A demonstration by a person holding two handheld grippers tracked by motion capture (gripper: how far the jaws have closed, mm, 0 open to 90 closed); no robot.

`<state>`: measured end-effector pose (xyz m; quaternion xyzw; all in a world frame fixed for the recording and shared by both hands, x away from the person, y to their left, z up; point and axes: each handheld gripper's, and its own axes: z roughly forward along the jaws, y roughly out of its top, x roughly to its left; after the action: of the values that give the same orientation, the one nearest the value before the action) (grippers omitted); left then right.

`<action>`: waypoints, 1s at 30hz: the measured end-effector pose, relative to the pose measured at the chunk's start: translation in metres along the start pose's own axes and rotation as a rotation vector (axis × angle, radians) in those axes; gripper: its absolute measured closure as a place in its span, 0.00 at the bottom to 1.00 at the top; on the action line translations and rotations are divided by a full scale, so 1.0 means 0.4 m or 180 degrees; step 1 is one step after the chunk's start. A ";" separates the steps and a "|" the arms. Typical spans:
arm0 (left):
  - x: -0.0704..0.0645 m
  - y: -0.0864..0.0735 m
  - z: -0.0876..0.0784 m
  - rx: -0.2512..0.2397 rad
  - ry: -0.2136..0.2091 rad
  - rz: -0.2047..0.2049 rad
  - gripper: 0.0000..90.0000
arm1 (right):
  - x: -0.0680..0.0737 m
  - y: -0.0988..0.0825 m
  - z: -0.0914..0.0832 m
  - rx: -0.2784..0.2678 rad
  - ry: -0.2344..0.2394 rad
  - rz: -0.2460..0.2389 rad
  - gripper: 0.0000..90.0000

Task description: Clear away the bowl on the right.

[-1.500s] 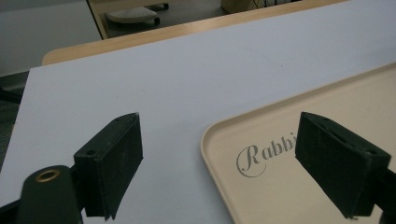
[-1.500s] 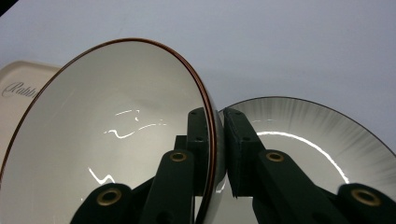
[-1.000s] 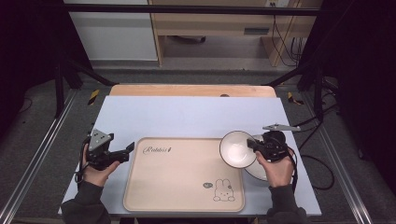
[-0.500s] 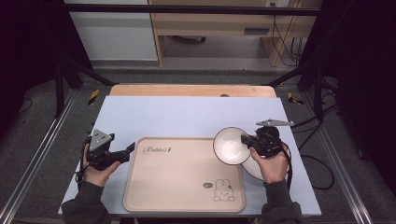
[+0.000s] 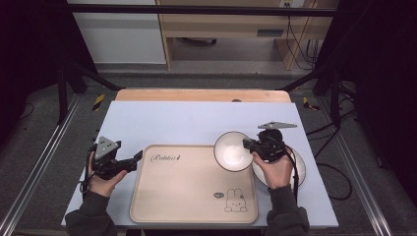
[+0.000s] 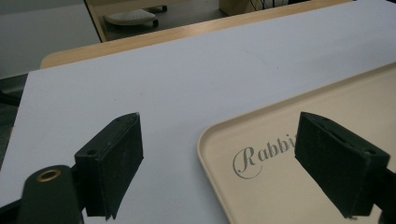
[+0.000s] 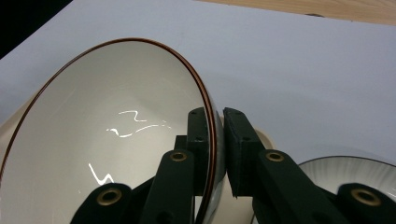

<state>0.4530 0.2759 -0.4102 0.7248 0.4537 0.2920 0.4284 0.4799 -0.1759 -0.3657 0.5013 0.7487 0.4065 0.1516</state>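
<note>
Bowl of white glazed ceramic with a thin brown rim (image 5: pixel 232 151), held up and tilted over the far right corner of the beige plastic tray printed with a rabbit (image 5: pixel 187 196); it looks stiff, brittle and smooth, so I judge it moderately heavy for its size, slippery on the glaze and liable to chip if knocked against the second white ribbed bowl (image 5: pixel 300 169) that sits on the pale blue counter (image 5: pixel 162 120) under the person's right hand; the rim is the only edge thin enough to pinch, and a grip there leaves the weight hanging off to one side, so the bowl may swing or slide between the pads. Right claw (image 7: pixel 219 140) is nearly closed, one pad inside the wall and one outside, clamping the rim at the side nearest the hand. Left claw (image 6: pixel 233 161) stands wide open and holds nothing, poised low over the tray's near left corner, one pad above the counter and the other above the tray.
</note>
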 end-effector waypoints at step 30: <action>-0.002 0.001 -0.001 -0.0001 -0.0013 0.0010 0.17 | 0.092 0.021 0.116 0.0222 0.0224 -0.0183 0.90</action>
<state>0.4524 0.2752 -0.4099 0.7261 0.4516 0.2912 0.4290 0.4981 -0.1212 -0.3815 0.4700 0.7813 0.3929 0.1192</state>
